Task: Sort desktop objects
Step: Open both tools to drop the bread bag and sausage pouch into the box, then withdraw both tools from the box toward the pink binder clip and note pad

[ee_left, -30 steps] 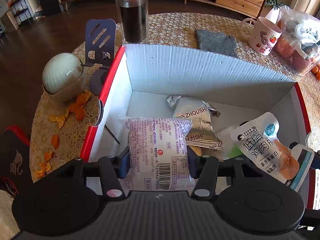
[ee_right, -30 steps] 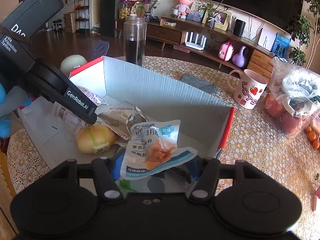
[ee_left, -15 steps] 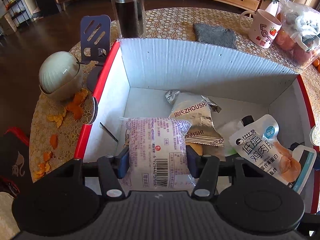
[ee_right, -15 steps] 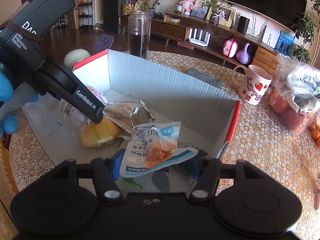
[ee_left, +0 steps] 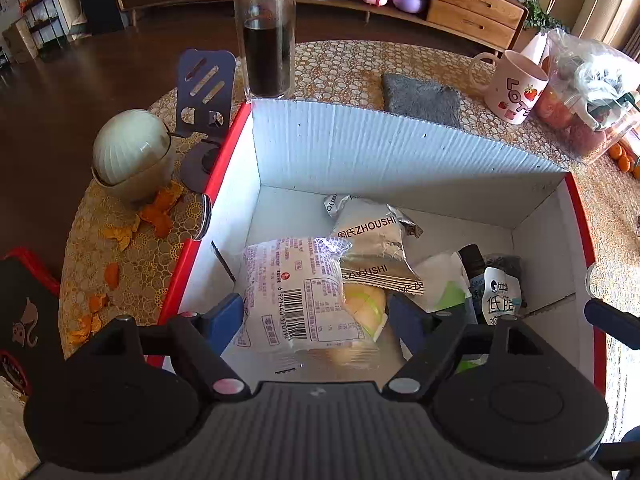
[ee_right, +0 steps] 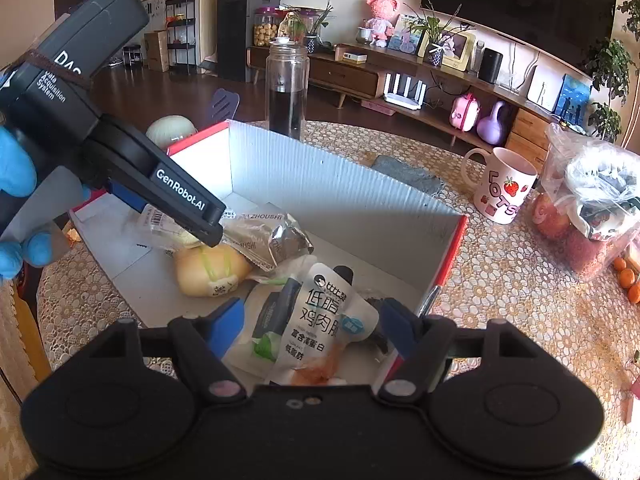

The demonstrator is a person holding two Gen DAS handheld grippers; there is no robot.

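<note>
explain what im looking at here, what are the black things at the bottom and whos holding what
The black shapes are two handheld grippers; a person holds one in each hand, and each carries a camera looking along its fingers. One picture is from the left gripper, the other from the right gripper, where a blue-gloved hand is visible. Both hover over a white cardboard box on a lace-covered table. Their jaws have just been opening: the barcode snack packet and the chicken pouch lie loose between the fingers, released into the box. Outside stand a glass jar and a mug.
</note>
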